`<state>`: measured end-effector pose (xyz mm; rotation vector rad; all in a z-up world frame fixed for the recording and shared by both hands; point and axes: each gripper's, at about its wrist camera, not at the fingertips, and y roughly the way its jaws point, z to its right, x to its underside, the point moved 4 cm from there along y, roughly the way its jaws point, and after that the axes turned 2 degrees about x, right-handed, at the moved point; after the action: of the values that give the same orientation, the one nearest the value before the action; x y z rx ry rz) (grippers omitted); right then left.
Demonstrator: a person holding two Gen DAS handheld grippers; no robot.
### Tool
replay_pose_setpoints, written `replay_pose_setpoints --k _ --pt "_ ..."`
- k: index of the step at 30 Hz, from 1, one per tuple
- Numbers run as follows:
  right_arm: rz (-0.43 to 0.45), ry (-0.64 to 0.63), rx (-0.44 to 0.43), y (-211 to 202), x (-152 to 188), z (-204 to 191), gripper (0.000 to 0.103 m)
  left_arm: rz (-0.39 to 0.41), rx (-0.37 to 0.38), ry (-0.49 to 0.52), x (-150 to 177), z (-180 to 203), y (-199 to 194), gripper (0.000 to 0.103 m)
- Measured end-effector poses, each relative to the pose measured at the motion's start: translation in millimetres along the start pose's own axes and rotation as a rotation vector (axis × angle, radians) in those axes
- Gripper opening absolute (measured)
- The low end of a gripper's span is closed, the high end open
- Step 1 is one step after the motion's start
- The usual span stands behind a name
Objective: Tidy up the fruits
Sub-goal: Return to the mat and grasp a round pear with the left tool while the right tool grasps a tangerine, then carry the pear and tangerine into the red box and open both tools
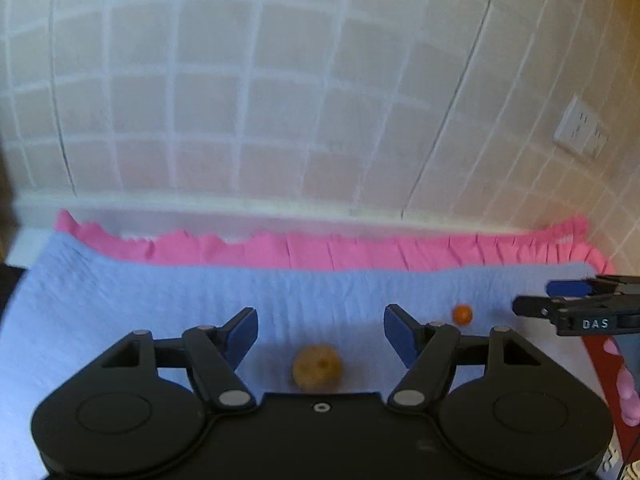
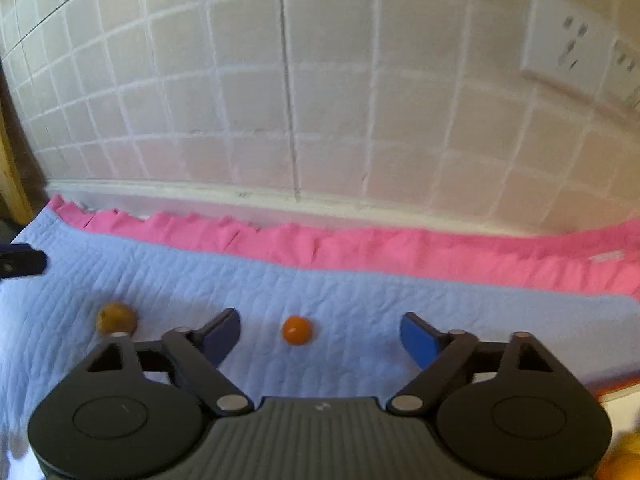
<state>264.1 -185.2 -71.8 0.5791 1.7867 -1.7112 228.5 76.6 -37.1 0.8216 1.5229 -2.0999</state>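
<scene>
Fruit lies loose on a blue quilted cloth (image 1: 120,300) that covers the worktop, with a pink ruffled edge (image 1: 320,254) along the tiled wall (image 1: 280,100).

Left tool (image 1: 320,330) stands wide open and holds nothing; its 2 blue-padded fingers (image 1: 242,334) are spread well apart above the cloth. A brown fruit (image 1: 317,367) sits on the cloth between them, close to the tool's body, touching neither finger as far as the blur allows. A small orange fruit (image 1: 462,314) lies just beyond and to the right of the right-hand finger, apart from it.

Right tool (image 2: 320,334) is also spread wide and empty. From its own camera the orange fruit (image 2: 297,330) rests on the cloth (image 2: 360,300) between the fingers (image 2: 418,340), nearer the left-hand one, with clear cloth on both sides of it. The brown fruit (image 2: 116,318) lies outside the left-hand finger, near the tool's left linkage.

In the left view the right tool (image 1: 532,298) enters from the right edge, seen side-on. In the right view a dark tip of the left tool (image 2: 24,262) shows at the left edge. More orange-yellow fruit (image 2: 624,462) is partly visible in the bottom right corner. A white socket (image 2: 568,60) sits on the wall.
</scene>
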Motion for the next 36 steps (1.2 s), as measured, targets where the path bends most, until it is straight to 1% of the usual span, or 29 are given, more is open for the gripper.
replay_pose_setpoints --k 2,4,7,10,11,12,15,17,21,25,27,30,31,32,33,34,35,36 --pt "0.009 -0.036 0.007 12.9 8.1 -2.4 0.078 -0.039 0.010 -0.005 9.5 1.4 15.3 0.083" --pt "0.006 -0.067 0.003 24.9 13.3 -5.7 0.071 -0.074 0.021 0.009 18.3 4.0 28.8 0.083" --pt "0.005 -0.068 -0.047 35.8 16.6 -11.2 0.068 -0.113 -0.003 0.051 26.3 7.1 44.9 0.083" --pt "-0.003 -0.070 -0.049 47.6 15.1 -14.7 0.067 -0.133 -0.034 0.076 30.3 7.2 56.3 0.083" --pt "-0.007 -0.070 -0.054 51.5 14.5 -15.9 0.065 -0.136 -0.044 0.081 30.5 7.9 59.3 0.083" --pt "-0.009 -0.070 -0.060 54.2 13.9 -17.1 0.061 -0.139 -0.053 0.086 31.7 7.7 61.8 0.083" --pt "-0.010 -0.071 -0.057 60.7 12.6 -19.8 0.060 -0.148 -0.075 0.089 33.7 7.0 69.6 0.083" --pt "-0.010 -0.064 -0.061 63.7 12.4 -19.0 0.057 -0.156 -0.081 0.086 35.5 5.4 75.2 0.083" --pt "-0.015 -0.023 -0.073 70.9 13.8 -14.3 0.052 -0.152 -0.082 0.106 34.2 7.5 80.6 0.082" --pt "-0.019 0.003 -0.082 75.6 15.9 -10.7 0.045 -0.158 -0.088 0.135 35.5 11.7 85.6 0.081" --pt "-0.022 0.009 -0.086 76.8 16.0 -10.8 0.043 -0.156 -0.095 0.157 36.7 14.5 87.1 0.077" --pt "-0.024 0.003 -0.073 79.1 15.1 -12.7 0.043 -0.149 -0.104 0.187 40.1 18.2 87.8 0.077" --pt "-0.024 0.001 -0.070 79.7 14.8 -13.5 0.041 -0.149 -0.103 0.191 41.4 19.2 87.6 0.077" --pt "-0.024 -0.005 -0.066 80.0 14.7 -14.8 0.038 -0.147 -0.104 0.195 41.8 20.1 88.3 0.075" --pt "-0.028 -0.014 -0.054 80.7 14.9 -15.8 0.028 -0.145 -0.105 0.200 42.8 20.9 87.9 0.069" --pt "-0.034 -0.026 -0.038 81.5 15.2 -17.0 0.025 -0.141 -0.112 0.206 43.1 21.4 87.2 0.067" --pt "-0.032 -0.032 -0.035 80.5 15.5 -17.9 0.025 -0.133 -0.122 0.217 43.0 21.9 86.3 0.056" --pt "-0.032 -0.036 -0.033 78.7 15.8 -18.6 0.025 -0.120 -0.135 0.234 42.4 22.3 84.6 0.049"
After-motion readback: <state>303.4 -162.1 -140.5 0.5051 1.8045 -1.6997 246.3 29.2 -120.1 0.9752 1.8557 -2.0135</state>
